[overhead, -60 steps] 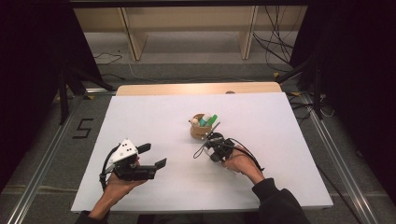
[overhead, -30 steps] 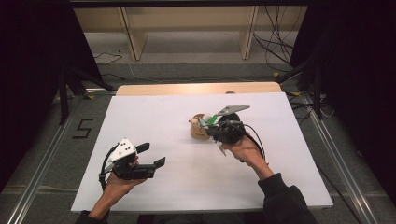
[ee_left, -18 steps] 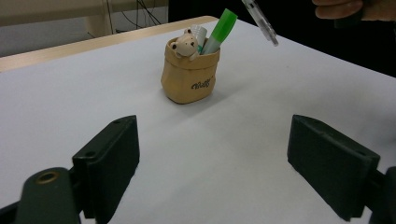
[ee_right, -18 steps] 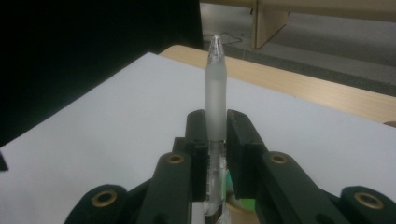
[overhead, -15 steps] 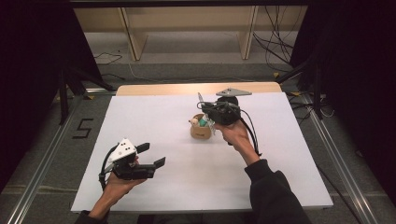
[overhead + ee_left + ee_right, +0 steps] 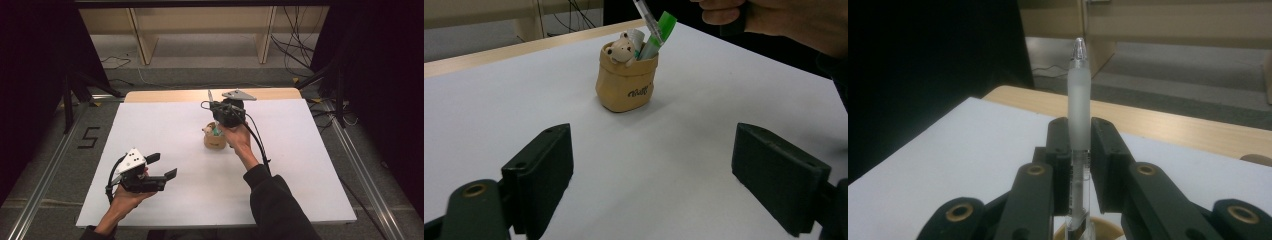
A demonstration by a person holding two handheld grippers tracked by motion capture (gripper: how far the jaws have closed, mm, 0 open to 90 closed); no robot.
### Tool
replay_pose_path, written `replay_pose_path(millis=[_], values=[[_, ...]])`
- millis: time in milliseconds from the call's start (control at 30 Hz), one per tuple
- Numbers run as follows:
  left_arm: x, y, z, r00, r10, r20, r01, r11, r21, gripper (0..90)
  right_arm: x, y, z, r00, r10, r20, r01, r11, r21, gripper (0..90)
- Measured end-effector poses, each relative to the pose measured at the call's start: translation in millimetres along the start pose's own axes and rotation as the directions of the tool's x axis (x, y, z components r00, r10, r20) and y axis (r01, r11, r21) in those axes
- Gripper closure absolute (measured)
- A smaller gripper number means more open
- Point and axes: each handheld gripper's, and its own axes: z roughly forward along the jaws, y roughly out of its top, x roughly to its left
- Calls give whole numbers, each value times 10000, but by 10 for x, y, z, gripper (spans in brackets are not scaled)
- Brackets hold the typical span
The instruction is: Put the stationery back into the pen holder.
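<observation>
- The pen (image 6: 1079,107), clear with a frosted grip, stands upright between the jaws of the right gripper (image 6: 1079,150), which pinch its barrel; its tip points up.
- In the left gripper view the pen's lower end (image 6: 647,20) slants down into the tan pouch-shaped holder (image 6: 625,82), beside a green marker (image 6: 659,32) and a small bear figure (image 6: 621,49).
- In the high view the right gripper (image 6: 226,111) is just above the holder (image 6: 214,139), near the middle of the white table (image 6: 165,125).
- The left gripper (image 6: 157,169) lies near the table's front left, jaws spread wide with nothing between them, pointing towards the holder.
</observation>
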Motion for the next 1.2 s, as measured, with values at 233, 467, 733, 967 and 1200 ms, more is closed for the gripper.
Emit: replay_pose_path(millis=[233, 467, 733, 967, 1200], values=[[3, 3, -7, 10000, 48, 33, -48, 10000, 4, 165, 43, -71, 111, 9986, -138, 520, 150, 9996, -225, 799], [0, 4, -8, 10000, 48, 65, -48, 10000, -12, 165, 93, -172, 186, 9944, -377, 985, 412, 9986, -335, 799], [-7, 5, -6, 9999, 74, 98, -74, 10000, 2, 165, 92, -237, 219, 9907, -554, 1241, 622, 9967, -519, 800], [-9, 5, -5, 9999, 85, 118, -85, 10000, 31, 165, 119, -282, 200, 9863, -837, 1421, 921, 9943, -535, 799], [-14, 3, 3, 9999, 83, 128, -84, 9999, 61, 165, 139, -381, 117, 9857, -1111, 1268, 1171, 9923, -413, 800]])
